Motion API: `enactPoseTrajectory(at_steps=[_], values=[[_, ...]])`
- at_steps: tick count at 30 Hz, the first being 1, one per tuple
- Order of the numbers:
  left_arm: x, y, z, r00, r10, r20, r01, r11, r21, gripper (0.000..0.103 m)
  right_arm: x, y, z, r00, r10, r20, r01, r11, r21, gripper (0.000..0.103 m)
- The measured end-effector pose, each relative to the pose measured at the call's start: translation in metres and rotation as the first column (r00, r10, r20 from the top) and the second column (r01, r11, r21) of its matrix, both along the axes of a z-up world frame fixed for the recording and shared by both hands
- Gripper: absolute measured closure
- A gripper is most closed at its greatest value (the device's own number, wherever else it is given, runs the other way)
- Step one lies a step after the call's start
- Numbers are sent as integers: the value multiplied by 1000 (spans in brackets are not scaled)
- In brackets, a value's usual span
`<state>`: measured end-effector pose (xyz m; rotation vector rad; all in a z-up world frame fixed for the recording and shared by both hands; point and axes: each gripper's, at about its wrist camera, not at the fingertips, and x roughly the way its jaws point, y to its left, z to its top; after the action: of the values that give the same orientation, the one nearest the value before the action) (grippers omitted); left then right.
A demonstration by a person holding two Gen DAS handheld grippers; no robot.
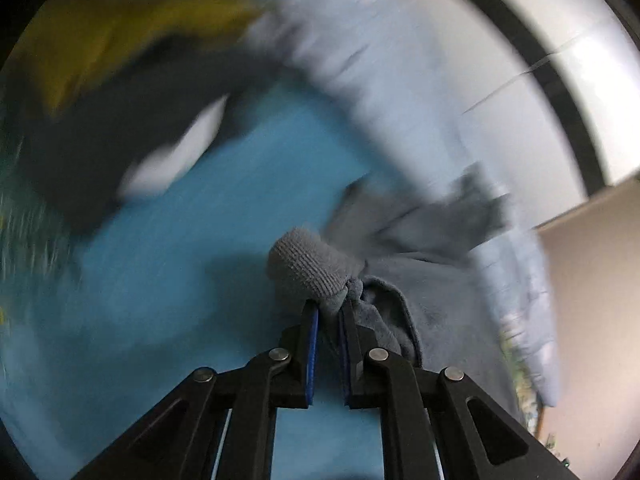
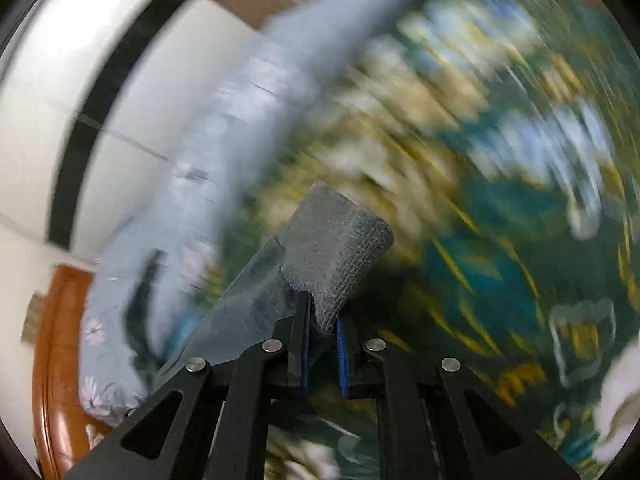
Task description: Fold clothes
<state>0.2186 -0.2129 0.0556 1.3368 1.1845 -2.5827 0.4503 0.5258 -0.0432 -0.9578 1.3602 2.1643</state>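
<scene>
My left gripper [image 1: 329,312] is shut on a grey garment [image 1: 432,280]; its ribbed cuff [image 1: 308,266] bunches just past the fingertips and the rest of the cloth hangs to the right. My right gripper [image 2: 322,316] is shut on another ribbed grey cuff [image 2: 340,248] of the garment, with grey cloth [image 2: 248,292] stretching down to the left. Both views are blurred by motion.
A blue sheet [image 1: 224,216] lies below the left gripper, with dark and yellow clothes [image 1: 120,80] at the far left. A long pale blue pillow [image 1: 400,80] runs along the white wall, also in the right wrist view [image 2: 224,152]. A green patterned bedspread [image 2: 480,160] lies under the right gripper.
</scene>
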Motion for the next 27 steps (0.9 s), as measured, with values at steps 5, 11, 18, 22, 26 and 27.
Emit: enactPoseTrajectory(at_steps=[5,11,18,22,26,27], values=[[20,-11,-41,991,3,133,4,999,-53,95,15,-3,-26,998,-18,65,20,1000,-24,93],[19,-2,-15,997,-41,69,45,997,-69,95,16,3,14,1000,-16,6,16,998,67,96],[27,-3,-49,983,-59,171,77,992,-99,92,27,14,-22,991,-58,119,56,998,17,98],[31,-6,-40,982,-92,165,113,986,-126,80,33,20,-23,987,-74,140,71,997,25,97],[34,-10,-31,980,-123,158,148,977,-152,63,44,32,-20,980,-110,165,104,994,44,97],[36,-11,-28,981,-125,151,149,976,-158,55,46,33,-18,978,-117,173,109,993,55,97]])
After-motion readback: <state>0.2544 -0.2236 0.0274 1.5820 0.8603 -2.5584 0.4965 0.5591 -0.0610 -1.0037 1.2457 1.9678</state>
